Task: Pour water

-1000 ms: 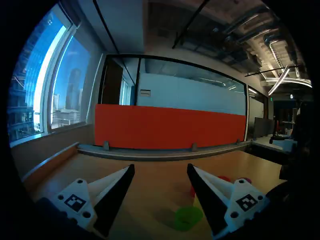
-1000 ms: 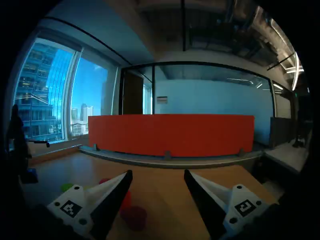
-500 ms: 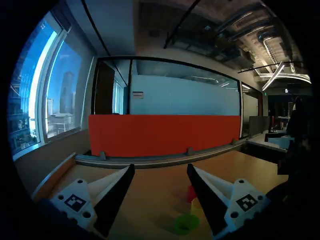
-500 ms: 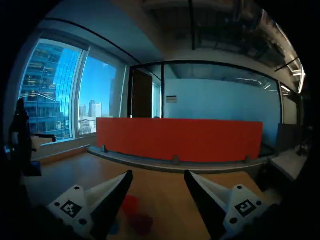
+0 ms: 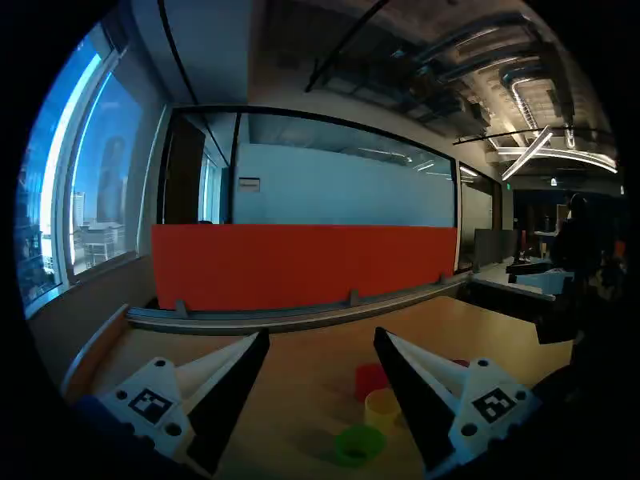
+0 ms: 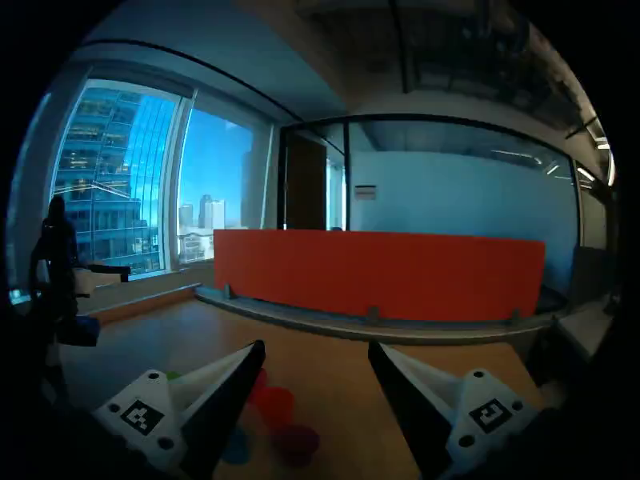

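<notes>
Where cups (image 5: 382, 408) cluster, red, yellow, green

A smooth, wood-grain table (image 5: 312, 376) with a faint sheen carries a red cup (image 5: 370, 378), a yellow cup (image 5: 382, 408) and a green cup (image 5: 358, 444), all of glossy plastic. The left tongs (image 5: 320, 340) and right tongs (image 6: 316, 348) have matt white plastic bodies and matt black fingers. Behind, a matt orange panel (image 5: 304, 264) stands in a dull grey metal rail (image 5: 264, 317), below reflective glass partitions (image 5: 344, 188).

Orange partition (image 5: 300, 264), sunlit windows (image 6: 120, 192)
</notes>
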`<state>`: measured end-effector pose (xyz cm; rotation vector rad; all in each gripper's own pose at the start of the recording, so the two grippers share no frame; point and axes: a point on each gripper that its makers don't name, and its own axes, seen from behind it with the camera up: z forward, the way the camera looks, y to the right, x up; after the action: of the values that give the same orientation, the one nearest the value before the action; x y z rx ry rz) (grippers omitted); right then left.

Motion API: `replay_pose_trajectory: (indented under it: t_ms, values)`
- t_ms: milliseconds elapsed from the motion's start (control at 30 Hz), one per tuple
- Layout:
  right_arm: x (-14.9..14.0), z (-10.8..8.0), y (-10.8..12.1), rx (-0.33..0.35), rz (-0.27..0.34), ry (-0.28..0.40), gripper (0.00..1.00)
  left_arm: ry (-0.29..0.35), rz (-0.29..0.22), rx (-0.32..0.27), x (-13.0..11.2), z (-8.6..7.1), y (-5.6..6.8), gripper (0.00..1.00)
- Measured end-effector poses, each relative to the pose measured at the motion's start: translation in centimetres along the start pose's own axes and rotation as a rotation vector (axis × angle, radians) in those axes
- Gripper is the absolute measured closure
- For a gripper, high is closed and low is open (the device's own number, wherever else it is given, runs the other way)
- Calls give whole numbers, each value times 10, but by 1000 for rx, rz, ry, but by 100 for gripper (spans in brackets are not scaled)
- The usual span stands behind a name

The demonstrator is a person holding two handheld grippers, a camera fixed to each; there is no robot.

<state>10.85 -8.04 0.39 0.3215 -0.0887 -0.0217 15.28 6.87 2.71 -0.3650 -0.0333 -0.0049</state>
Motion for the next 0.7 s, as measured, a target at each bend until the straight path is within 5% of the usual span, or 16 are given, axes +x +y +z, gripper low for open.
replay_pose_trajectory:
  t_ms: [400, 700]
  values:
    - [10, -1, -54, 225, -27, -5, 0, -2, -13, -155, 2, -7, 26, 3]
    - [12, 1, -73, 314, -43, -26, 0, -2, 21, -220, 4, -9, 34, 3]
